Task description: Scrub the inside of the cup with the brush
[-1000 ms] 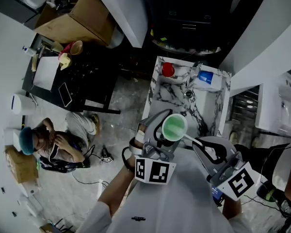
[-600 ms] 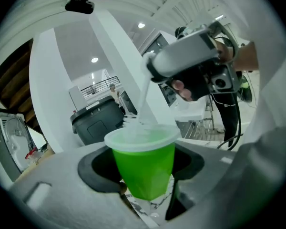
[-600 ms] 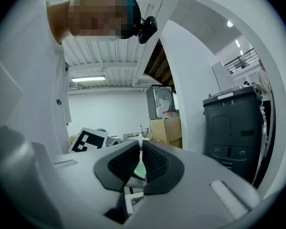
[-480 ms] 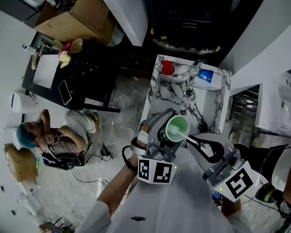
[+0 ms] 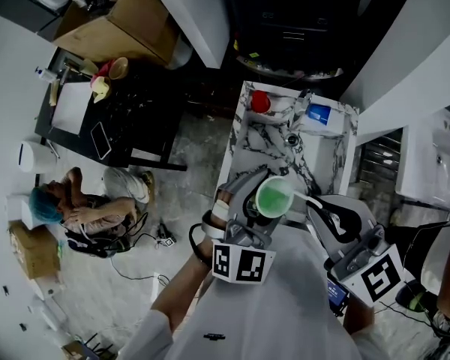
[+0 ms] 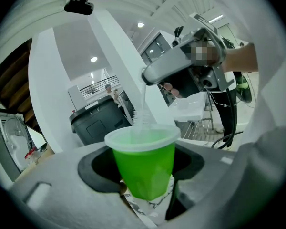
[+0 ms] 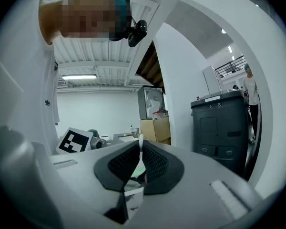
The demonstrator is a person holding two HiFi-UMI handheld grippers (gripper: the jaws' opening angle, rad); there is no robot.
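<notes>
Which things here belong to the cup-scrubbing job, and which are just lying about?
In the job:
- green cup, clamped in the left tongs
- white brush, gripped by the right tongs, bristle end at the cup's mouth

Lying about:
- red object and blue object on the marble counter
- cardboard box
- black bin

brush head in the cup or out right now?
In: the brush reaches down past the rim of the green cup.

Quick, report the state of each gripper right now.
Left gripper: shut on the green cup.
Right gripper: shut on the brush, whose head is in the cup.
</notes>
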